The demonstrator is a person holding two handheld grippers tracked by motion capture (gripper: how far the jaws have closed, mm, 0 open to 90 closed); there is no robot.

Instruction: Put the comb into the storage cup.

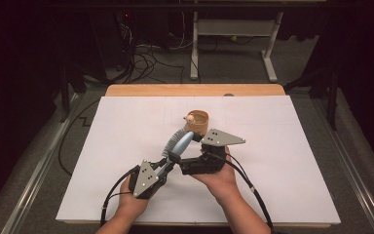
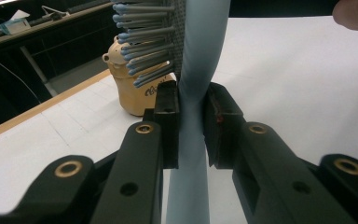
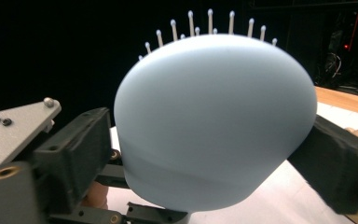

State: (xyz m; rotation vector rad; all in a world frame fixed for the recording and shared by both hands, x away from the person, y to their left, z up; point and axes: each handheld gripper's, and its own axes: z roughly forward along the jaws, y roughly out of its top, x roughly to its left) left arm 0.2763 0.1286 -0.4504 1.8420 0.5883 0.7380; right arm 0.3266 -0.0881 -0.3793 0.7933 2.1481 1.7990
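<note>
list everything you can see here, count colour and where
hairbrush: one, pale blue with grey bristles, held up off the table between the two grippers
cup: one, tan, with a small figure on its rim, standing on the white sheet just beyond the brush
white sheet: one, white, covering most of the table top
table: one, light wood, its edge showing along the far side of the sheet
desk frame: one, white legs, on the floor beyond the table
cables: several, black, on the floor at the far left
left gripper: one, black, jaws clamped on the brush handle
right gripper: one, black, jaws either side of the brush head; contact unclear
hands: two, at the near edge, one on each gripper
</note>
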